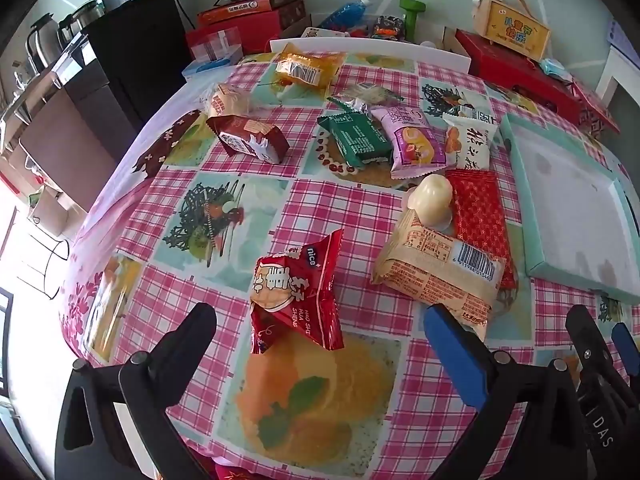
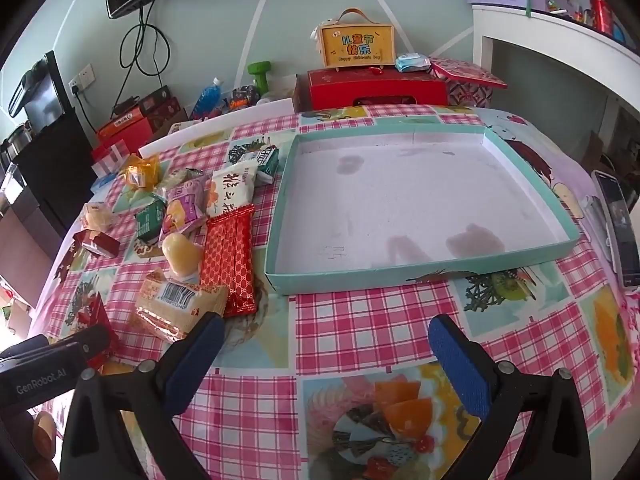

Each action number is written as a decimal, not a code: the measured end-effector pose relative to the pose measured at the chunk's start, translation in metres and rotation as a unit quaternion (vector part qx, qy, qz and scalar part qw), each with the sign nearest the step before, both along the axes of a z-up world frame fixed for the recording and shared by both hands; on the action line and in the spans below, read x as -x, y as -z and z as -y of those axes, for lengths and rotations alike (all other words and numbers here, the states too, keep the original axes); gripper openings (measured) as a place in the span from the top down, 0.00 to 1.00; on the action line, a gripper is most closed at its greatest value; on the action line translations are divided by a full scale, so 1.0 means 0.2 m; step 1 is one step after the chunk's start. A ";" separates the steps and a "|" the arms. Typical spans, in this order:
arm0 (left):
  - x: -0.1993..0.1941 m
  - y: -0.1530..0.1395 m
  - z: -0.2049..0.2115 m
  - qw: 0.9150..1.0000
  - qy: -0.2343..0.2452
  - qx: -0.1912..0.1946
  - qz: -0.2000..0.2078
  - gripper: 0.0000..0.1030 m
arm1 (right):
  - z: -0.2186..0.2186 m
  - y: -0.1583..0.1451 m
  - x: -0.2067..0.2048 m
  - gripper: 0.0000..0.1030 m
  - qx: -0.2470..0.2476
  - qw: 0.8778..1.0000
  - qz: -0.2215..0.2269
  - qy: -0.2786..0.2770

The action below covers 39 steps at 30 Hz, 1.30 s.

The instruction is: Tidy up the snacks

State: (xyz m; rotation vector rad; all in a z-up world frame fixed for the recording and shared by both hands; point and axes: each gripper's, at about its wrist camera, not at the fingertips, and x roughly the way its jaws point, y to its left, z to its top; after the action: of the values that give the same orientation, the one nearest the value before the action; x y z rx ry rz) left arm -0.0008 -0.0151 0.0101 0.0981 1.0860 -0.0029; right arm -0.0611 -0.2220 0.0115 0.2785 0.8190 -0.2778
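Note:
Several snack packets lie on the pink checked tablecloth. A red packet lies between the fingers of my left gripper, which is open, with neither pad touching it. Just right of it sit a beige barcode packet, a cream jelly cup and a red patterned packet. Farther back are green, purple and white packets. My right gripper stands open over bare cloth, in front of the empty teal tray.
Red gift boxes and a yellow carry case line the table's far edge. A phone lies right of the tray. A dark red packet and an orange one lie at the back left. A black cabinet stands beyond the left edge.

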 end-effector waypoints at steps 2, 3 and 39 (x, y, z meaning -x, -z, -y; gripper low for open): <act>0.00 0.00 0.00 1.000 0.002 -0.002 0.001 0.00 | 0.00 0.00 0.00 0.00 -0.001 1.000 0.001 0.001; 0.00 0.00 0.00 1.000 0.002 -0.003 0.002 0.00 | 0.00 0.00 0.00 0.00 -0.001 1.000 0.002 0.002; 0.01 -0.01 0.01 1.000 0.007 -0.004 0.008 0.00 | 0.01 0.00 0.01 0.00 0.001 1.000 -0.002 0.005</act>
State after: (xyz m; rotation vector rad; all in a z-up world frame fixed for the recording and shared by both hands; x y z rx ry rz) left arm -0.0029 -0.0171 0.0122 0.1123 1.0700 -0.0105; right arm -0.0638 -0.2234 0.0124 0.2798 0.8208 -0.2883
